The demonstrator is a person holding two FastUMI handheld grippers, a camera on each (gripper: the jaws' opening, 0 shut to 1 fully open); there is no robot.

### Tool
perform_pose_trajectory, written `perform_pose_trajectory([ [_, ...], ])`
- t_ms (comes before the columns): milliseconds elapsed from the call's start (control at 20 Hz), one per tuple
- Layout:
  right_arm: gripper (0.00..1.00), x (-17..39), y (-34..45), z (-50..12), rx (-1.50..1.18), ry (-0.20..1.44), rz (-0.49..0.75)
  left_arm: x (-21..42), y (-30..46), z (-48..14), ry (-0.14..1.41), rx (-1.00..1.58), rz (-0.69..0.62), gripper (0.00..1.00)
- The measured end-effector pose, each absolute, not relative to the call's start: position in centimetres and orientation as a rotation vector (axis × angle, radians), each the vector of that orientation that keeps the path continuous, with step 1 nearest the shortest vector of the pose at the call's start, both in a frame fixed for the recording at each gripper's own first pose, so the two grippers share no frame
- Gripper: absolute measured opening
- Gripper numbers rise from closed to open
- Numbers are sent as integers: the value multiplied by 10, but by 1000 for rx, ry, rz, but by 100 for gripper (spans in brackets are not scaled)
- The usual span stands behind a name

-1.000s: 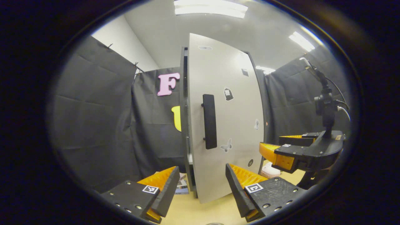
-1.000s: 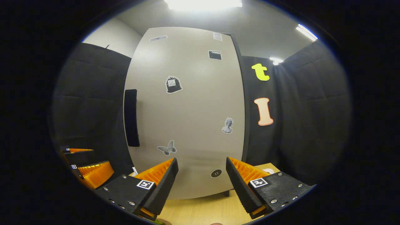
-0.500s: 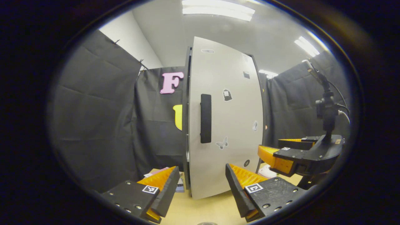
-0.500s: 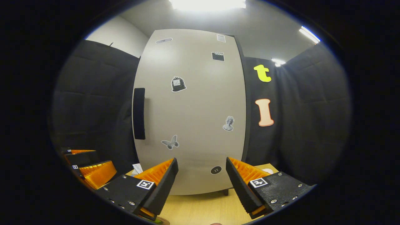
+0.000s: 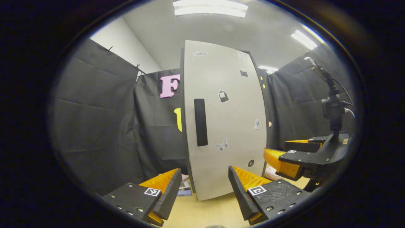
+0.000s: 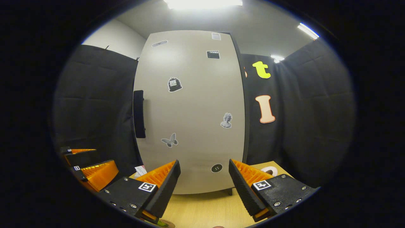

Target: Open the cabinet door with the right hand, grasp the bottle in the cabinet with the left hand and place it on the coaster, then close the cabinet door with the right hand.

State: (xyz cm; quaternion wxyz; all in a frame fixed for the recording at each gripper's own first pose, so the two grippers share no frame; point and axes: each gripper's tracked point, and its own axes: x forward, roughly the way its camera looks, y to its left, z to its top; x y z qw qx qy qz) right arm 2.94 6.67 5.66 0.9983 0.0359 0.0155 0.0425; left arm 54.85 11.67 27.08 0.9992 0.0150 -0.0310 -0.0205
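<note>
The cabinet door (image 6: 190, 110) stands shut at frame centre in the right gripper view, its black handle (image 6: 139, 114) at centre left. The right gripper (image 6: 204, 186) sits at the bottom, fingers wide apart, empty. The left gripper (image 5: 204, 193) is likewise spread wide and empty. The bottle's location cannot be determined.

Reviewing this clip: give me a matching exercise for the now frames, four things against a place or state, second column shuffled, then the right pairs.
Things:
1. cabinet door
2. handle
3. butterfly sticker
4. right gripper

Places or states:
A. open, holding nothing
B. black vertical bar at the door's left edge
C. looks shut
D. low on the door, right of the handle

Pairs: 1-C, 2-B, 3-D, 4-A
</note>
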Motion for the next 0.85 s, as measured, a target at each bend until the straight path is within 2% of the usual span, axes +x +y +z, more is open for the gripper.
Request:
perform_pose_trajectory([
  [50,95,31,66,57,75,29,83,550,114,273,-71,27,-48,84],
  [100,95,32,65,58,74,31,79,551,111,273,-73,21,-52,89],
  [350,95,33,61,61,47,31,77,566,110,264,-43,14,-53,89],
  [400,95,33,60,62,49,28,78,567,107,265,-44,16,-60,84],
  [550,95,33,59,59,43,32,72,568,95,264,-46,-9,-105,84],
  [600,95,34,59,60,26,26,68,567,91,263,-45,-23,-121,89],
  [650,95,34,57,64,6,12,60,569,90,262,-46,-33,-134,84],
  [700,95,34,56,68,-4,-7,53,569,89,264,-55,-39,-145,84],
  [750,95,33,57,71,-3,-21,55,569,89,265,-60,-44,-153,89],
  [850,95,32,58,73,1,-32,56,569,93,270,-85,-66,-150,89],
])
